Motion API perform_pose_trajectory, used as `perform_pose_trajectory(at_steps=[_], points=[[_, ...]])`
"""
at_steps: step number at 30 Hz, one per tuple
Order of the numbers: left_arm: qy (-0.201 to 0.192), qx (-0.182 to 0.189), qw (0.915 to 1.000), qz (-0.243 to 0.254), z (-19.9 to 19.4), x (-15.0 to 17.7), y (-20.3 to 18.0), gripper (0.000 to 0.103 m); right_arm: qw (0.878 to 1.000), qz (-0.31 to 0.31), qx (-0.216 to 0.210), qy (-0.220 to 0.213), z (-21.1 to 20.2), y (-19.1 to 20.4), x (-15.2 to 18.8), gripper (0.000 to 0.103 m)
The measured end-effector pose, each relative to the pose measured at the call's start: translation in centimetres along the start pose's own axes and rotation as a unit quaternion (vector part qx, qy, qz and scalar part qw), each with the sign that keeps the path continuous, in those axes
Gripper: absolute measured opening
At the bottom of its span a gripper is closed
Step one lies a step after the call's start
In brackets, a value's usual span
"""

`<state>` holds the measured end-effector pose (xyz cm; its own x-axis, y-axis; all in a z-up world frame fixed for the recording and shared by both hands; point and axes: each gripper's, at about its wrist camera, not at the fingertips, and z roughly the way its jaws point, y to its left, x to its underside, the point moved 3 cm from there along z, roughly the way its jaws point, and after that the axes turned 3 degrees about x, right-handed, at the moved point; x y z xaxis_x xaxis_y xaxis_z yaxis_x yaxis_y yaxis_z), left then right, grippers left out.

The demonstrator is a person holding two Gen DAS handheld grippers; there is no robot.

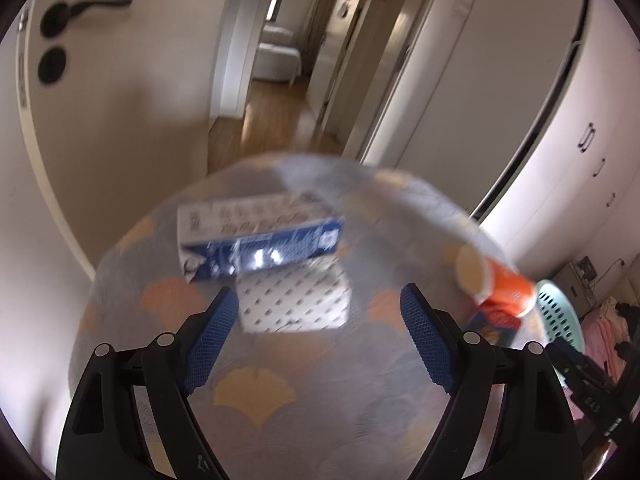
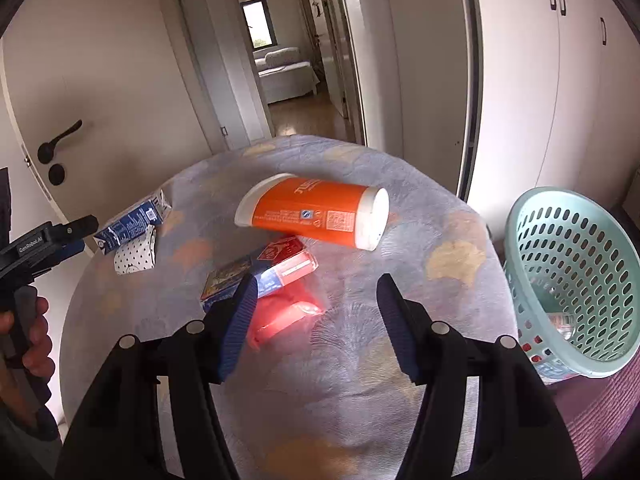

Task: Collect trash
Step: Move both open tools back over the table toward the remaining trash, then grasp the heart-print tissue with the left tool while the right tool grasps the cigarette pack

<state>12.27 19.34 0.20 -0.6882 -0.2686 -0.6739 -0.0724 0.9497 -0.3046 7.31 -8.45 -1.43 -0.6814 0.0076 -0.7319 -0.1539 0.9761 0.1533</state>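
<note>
A round table (image 2: 360,360) with a grey patterned cloth holds the trash. A blue and white carton (image 1: 260,236) lies on its side with a white dotted paper cup (image 1: 294,304) just in front of it. My left gripper (image 1: 318,336) is open and empty, just short of the cup. An orange canister (image 2: 316,212) lies on its side mid-table, with a red and blue packet (image 2: 264,268) and a red wrapper (image 2: 284,314) in front of it. My right gripper (image 2: 316,324) is open and empty above the cloth, beside the red wrapper.
A mint green perforated basket (image 2: 576,280) stands tilted at the table's right edge, with a clear item inside. A white door with a black handle (image 2: 60,140) is on the left. White wardrobes (image 2: 560,100) stand on the right. A hallway (image 2: 296,112) runs behind the table.
</note>
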Motion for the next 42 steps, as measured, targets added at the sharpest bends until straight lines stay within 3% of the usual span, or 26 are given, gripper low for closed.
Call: perform_pose_trajectory(at_steps=[8,16,20,25,26,27,29,37,42], points=[[0.038,-0.029,0.9988,0.004,5.4,0.7,1.6,0.081,1.000,-0.005,-0.014,0.017,1.0,0.9,-0.5,0.058],[0.034,-0.048,0.9979,0.027,6.3,1.3,1.0,0.077,0.999,-0.005,-0.025,0.033,2.7,1.6,-1.7,0.060],[0.036,-0.063,0.9962,0.047,6.1,1.7,0.2,0.060,0.999,0.007,-0.026,0.046,4.1,1.6,-2.3,0.065],[0.043,-0.046,0.9967,0.052,5.4,2.2,-0.2,0.038,0.998,0.006,-0.026,0.063,5.2,2.0,-2.4,0.064],[0.045,-0.038,0.9969,0.051,5.2,2.3,-0.2,0.034,0.997,0.006,-0.025,0.067,5.4,2.1,-2.4,0.061],[0.047,-0.032,0.9971,0.050,5.0,2.5,-0.3,0.031,0.997,0.003,-0.025,0.071,5.5,2.2,-2.3,0.048],[0.054,-0.012,0.9974,0.046,4.6,3.0,-0.4,0.022,0.998,0.000,-0.028,0.063,5.1,2.4,-2.2,0.042],[0.066,0.066,0.9924,0.080,2.4,5.6,-3.5,0.022,0.998,-0.034,-0.039,0.029,1.9,3.8,-2.3,0.026],[0.043,0.032,0.9951,0.083,1.9,3.8,-2.7,0.041,0.998,-0.039,-0.043,0.035,-0.2,4.3,-0.8,0.023]])
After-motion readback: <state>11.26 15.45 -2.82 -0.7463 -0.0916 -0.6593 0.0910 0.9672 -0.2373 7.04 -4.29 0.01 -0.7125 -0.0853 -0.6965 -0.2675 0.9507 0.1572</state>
